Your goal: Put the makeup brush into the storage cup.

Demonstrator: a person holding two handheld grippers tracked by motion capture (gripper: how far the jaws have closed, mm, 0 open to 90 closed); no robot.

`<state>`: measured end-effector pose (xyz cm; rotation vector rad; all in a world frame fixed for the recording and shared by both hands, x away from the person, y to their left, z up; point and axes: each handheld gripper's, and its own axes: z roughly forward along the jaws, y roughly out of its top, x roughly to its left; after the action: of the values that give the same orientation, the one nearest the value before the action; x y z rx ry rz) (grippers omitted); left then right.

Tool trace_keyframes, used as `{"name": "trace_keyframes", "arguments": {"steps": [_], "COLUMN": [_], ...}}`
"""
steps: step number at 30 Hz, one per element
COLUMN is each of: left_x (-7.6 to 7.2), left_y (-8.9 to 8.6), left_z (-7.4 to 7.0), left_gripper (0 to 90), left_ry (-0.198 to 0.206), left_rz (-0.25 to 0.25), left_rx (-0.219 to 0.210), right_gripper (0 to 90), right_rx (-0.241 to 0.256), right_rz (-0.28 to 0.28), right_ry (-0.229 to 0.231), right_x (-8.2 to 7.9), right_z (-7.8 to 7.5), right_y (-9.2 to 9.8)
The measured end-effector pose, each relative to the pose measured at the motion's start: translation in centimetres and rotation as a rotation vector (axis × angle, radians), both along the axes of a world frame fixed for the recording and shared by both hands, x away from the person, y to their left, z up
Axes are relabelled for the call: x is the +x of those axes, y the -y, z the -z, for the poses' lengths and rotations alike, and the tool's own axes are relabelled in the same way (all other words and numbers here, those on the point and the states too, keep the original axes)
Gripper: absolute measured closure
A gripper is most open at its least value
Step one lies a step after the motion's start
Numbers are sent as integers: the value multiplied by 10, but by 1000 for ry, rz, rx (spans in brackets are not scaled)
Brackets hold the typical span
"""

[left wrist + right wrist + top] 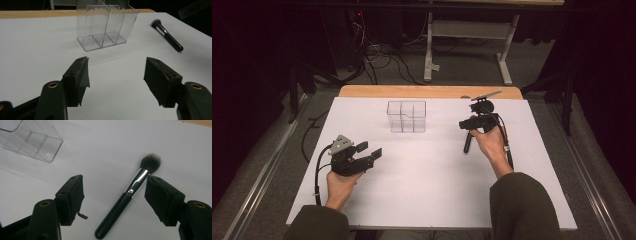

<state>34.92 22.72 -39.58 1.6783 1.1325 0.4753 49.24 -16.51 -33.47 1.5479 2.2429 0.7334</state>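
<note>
Two grippers, both with jaws spread wide and holding nothing. A black makeup brush (126,200) lies flat on the white table (422,190), right of a clear organizer (406,116). Right gripper (115,195) straddles the brush; closing on its slick metal ferrule could squirt it sideways. Left gripper (368,150) waits left of the organizer.

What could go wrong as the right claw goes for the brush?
The brush lies flat and sits nearer one jaw of the open right claw, so closing could roll it away or pinch the bristles. The organizer is light, clear plastic; a bump while loading could tip it.
</note>
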Motion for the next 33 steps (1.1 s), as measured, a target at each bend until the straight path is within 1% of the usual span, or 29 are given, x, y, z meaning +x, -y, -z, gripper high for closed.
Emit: {"name": "trace_keyframes", "arguments": {"steps": [1, 2, 4, 6, 7, 9, 10, 11, 13, 14, 16, 17, 18, 19, 21, 22, 23, 24, 25, 26, 27, 28, 31, 32, 33], "left_x": [0, 0, -2, -3, -3, -3, -3, -2, -1, 0, 1, 2, 1, 1, -1, 0, 0, 0, 1, 1, 0, 0, 0, 0, 0], "left_y": [1, 1, 2, 3, 3, 2, 2, 1, 1, 0, -2, -4, -5, -6, -7, -7, -7, -7, -6, -5, -5, -4, -4, -4, -4], "left_z": [0, 0, 0, -1, -1, -1, -1, -1, -1, -2, -1, -1, -2, -2, -4, -4, -4, -3, -3, -2, -3, -3, -2, -2, -2], "left_gripper": [364, 364, 364, 364, 364, 364, 364, 364, 365, 365, 365, 364, 364, 364, 365, 365, 365, 365, 365, 365, 365, 365, 366, 365, 365], "left_ry": [0, 0, 4, 14, 15, 14, 13, 13, 14, 14, 2, -13, -16, -12, 1, 0, 0, -4, -9, -8, -1, 3, -2, -2, 0], "left_rz": [1, 2, 6, 5, 5, 3, 2, 2, 0, -1, -4, -4, -6, -7, -10, -8, -9, -7, -5, -4, -1, 0, 0, -1, -1], "left_rx": [2, 4, 14, 22, 23, 22, 22, 22, 14, 11, -5, -31, -43, -47, -49, -51, -50, -45, -45, -40, -32, -27, -24, -25, -24], "right_gripper": [334, 334, 334, 334, 334, 348, 374, 382, 389, 389, 398, 399, 400, 399, 400, 402, 402, 401, 400, 400, 399, 399, 405, 408, 410], "right_rx": [-3, 7, 12, -14, -16, -5, 4, 5, 14, 7, 17, 14, 0, -16, -15, -37, -37, -38, -54, -54, -68, -64, -71, -74, -90], "right_rz": [3, 13, 17, 21, 24, 28, 27, 27, 33, 35, 42, 43, 47, 53, 55, 54, 54, 55, 54, 54, 55, 52, 56, 60, 68], "right_ry": [-6, -17, -26, -60, -68, -87, -97, -106, -122, -134, -141, -143, -150, -169, -176, -194, -194, -204, -217, -217, -226, -236, -244, -254, -274], "right_x": [1, 2, 3, 5, 6, 8, 10, 11, 14, 16, 20, 20, 21, 23, 24, 26, 26, 27, 29, 29, 30, 31, 34, 35, 37], "right_z": [-1, -4, -6, -6, -6, -7, -7, -7, -6, -7, -8, -8, -7, -5, -4, -1, -1, 1, 5, 5, 7, 9, 13, 14, 19], "right_y": [0, 1, 1, 0, 0, 0, 1, 1, 3, 4, 6, 6, 7, 8, 8, 5, 5, 4, 1, 1, -1, -3, -6, -7, -8]}}
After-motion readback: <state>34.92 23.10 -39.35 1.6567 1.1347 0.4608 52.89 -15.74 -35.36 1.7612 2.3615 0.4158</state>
